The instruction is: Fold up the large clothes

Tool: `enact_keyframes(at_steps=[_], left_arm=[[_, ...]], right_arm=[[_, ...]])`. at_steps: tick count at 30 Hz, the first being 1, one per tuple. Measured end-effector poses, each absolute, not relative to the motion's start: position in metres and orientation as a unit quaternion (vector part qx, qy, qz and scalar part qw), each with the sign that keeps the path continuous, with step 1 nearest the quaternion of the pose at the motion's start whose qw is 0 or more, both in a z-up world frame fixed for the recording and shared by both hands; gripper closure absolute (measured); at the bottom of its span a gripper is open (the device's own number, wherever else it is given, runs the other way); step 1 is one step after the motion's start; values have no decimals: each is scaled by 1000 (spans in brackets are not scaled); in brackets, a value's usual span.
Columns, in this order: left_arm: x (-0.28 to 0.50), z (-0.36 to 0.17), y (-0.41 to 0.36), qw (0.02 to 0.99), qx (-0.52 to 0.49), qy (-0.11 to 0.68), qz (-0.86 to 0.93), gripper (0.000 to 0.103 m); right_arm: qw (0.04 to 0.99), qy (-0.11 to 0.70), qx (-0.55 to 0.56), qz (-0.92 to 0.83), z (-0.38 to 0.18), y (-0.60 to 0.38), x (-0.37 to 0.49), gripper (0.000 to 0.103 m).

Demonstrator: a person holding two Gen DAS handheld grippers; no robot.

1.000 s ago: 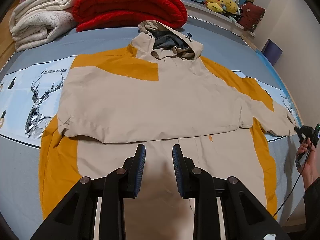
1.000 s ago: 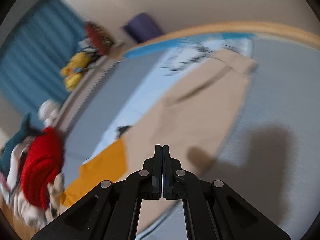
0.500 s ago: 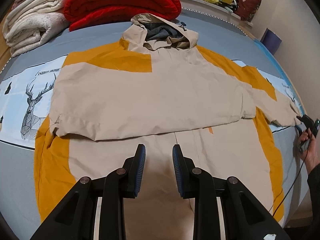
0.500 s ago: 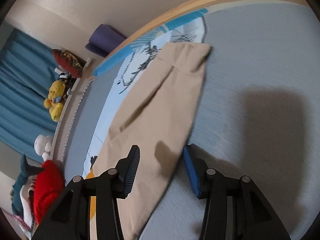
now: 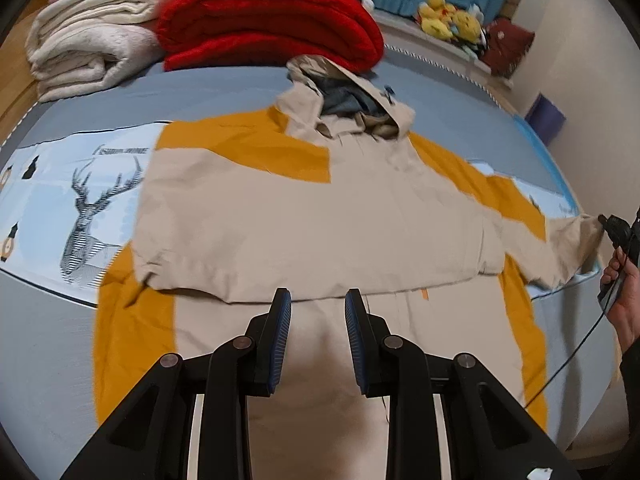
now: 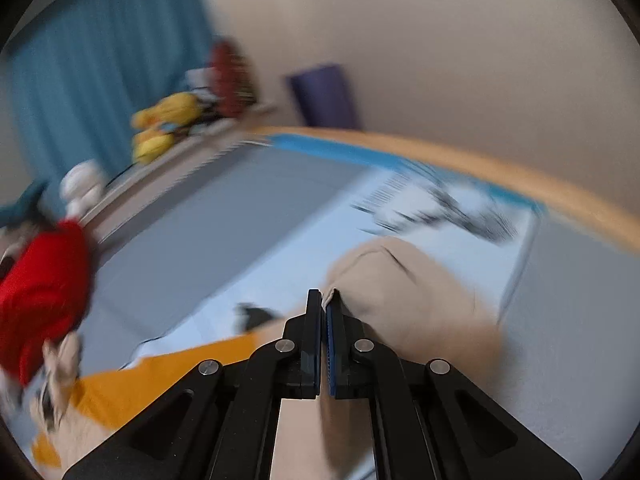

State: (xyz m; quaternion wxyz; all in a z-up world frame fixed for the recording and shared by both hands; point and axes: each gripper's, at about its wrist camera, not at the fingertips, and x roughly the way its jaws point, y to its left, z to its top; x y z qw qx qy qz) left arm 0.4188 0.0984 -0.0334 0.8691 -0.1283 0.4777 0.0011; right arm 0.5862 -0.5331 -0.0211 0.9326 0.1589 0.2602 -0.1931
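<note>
We see the jacket (image 5: 312, 216) spread flat on the bed (image 5: 224, 92), hood (image 5: 348, 104) pointing away from us, with one sleeve folded across its chest. Our left gripper (image 5: 318, 316) hangs over the jacket's lower part, its fingers (image 5: 280, 332) parted with nothing between them; the folded sleeve's edge lies just beyond the fingertips.

Our right gripper (image 6: 324, 304) has just snapped closed and now pinches the cuff (image 6: 394, 280) of the other sleeve, a thin edge of tan cloth caught between the pads, the rest bunching just beyond and to the right of the fingertips. From the left wrist view that same gripper sits at the far right, held by a hand (image 5: 622, 292), with the sleeve end lifted off the bed toward it.

Far beyond the left fingers, past the hood, lie a red blanket (image 5: 264, 20) and a white blanket (image 5: 88, 32).
</note>
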Motion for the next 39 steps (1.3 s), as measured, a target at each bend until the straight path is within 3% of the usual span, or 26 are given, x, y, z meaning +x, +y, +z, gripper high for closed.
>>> enact_keyframes(at_steps=[5, 10, 20, 26, 29, 33, 39], left_arm=[[407, -19, 126, 871, -156, 466, 6, 78], [394, -10, 155, 868, -183, 460, 13, 78], [376, -2, 187, 861, -201, 467, 3, 78], [379, 0, 191, 863, -192, 468, 0, 75], [381, 0, 195, 862, -197, 467, 7, 73], [386, -3, 193, 863, -195, 466, 20, 71], [392, -17, 179, 861, -162, 481, 37, 71]], right_arm=[[959, 256, 77, -97, 21, -396, 589, 101], [956, 292, 24, -1, 19, -250, 585, 101], [906, 410, -37, 99, -75, -64, 537, 100], [872, 474, -49, 114, -114, -43, 508, 95], [864, 484, -68, 121, -107, -46, 490, 85], [875, 461, -80, 125, -79, -59, 466, 65], [915, 389, 23, 99, -60, -113, 448, 64]])
